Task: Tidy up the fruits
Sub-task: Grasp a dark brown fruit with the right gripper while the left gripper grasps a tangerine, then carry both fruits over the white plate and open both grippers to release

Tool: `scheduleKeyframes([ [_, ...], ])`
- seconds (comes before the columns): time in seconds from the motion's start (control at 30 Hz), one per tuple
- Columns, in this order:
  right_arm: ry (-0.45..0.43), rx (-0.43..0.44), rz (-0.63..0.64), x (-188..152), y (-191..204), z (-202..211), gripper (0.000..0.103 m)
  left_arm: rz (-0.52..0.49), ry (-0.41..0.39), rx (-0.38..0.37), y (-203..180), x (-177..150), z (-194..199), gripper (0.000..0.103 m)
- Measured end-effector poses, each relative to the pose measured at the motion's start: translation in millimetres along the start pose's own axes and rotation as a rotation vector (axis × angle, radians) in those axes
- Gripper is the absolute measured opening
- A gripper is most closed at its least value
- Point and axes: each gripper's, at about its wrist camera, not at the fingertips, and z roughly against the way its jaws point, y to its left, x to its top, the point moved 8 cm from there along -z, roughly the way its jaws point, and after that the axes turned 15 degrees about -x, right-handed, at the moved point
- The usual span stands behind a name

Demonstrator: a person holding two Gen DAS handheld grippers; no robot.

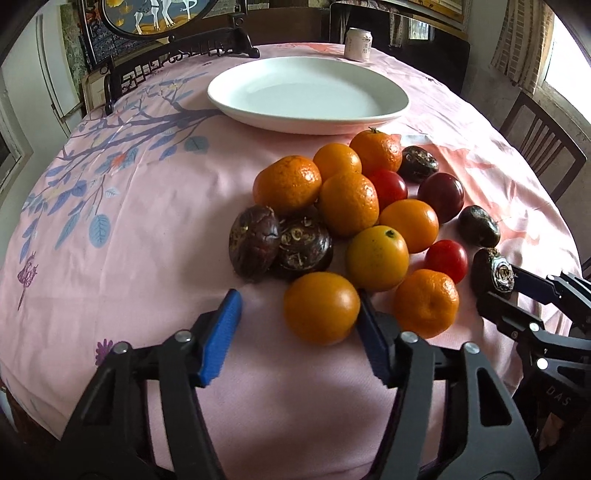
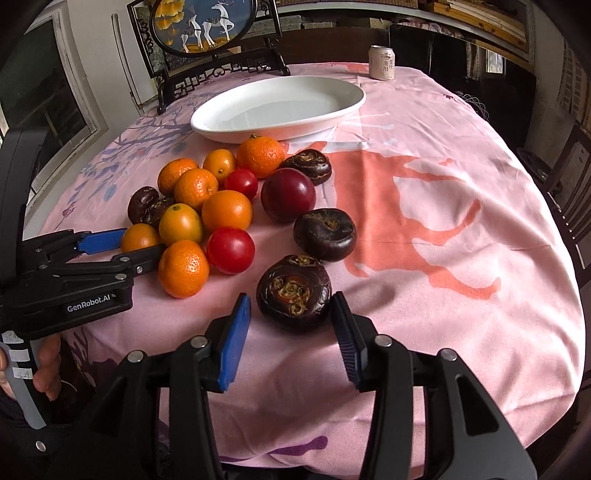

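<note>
A heap of fruit lies on the pink tablecloth: several oranges, two red tomatoes (image 1: 445, 260), a dark red plum (image 2: 288, 195) and several dark brown water chestnuts. My left gripper (image 1: 299, 299) straddles the nearest orange (image 1: 321, 308). Its right pad touches the fruit, while cloth shows between the left pad (image 1: 221, 332) and the orange, so it is open. My right gripper (image 2: 291, 296) is open around the nearest water chestnut (image 2: 293, 288), with both pads close beside it and a slim gap on the left. Each gripper also shows in the other's view, the left gripper (image 2: 143, 242) and the right gripper (image 1: 496, 284).
An empty white oval plate (image 1: 399, 107) sits beyond the fruit, with a drink can (image 1: 359, 44) behind it. A framed deer screen (image 2: 203, 26) stands at the far left edge. Dark chairs (image 1: 543, 147) ring the table. A person's hand (image 2: 48, 365) holds the left gripper's handle.
</note>
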Motion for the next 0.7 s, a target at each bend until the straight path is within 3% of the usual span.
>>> scheduleKeyframes([
  [0.03, -0.003, -0.003, -0.001, 1.1, 0.3, -1.4, 0.043, 0.003, -0.005, -0.015, -1.4, 0.5, 0.8, 0.039],
  [0.07, -0.006, -0.009, -0.007, 1.6, -1.3, -1.9, 0.042, 0.005, -0.006, -0.015, -1.4, 0.4, 1.9, 0.038],
  [0.47, -0.057, 0.031, -0.002, 17.5, 9.0, 25.4, 0.041, 0.05, -0.084, -0.071, 12.1, 8.1, 42.6, 0.037],
  [0.6, -0.063, 0.044, -0.004, 31.9, 12.5, 25.1, 0.041, 0.052, -0.093, -0.079, 15.7, 24.9, 49.6, 0.037],
  [0.7, -0.082, 0.062, 0.001, 59.3, 13.8, 26.4, 0.041, 0.038, -0.112, -0.067, 21.2, 58.3, 52.6, 0.037],
])
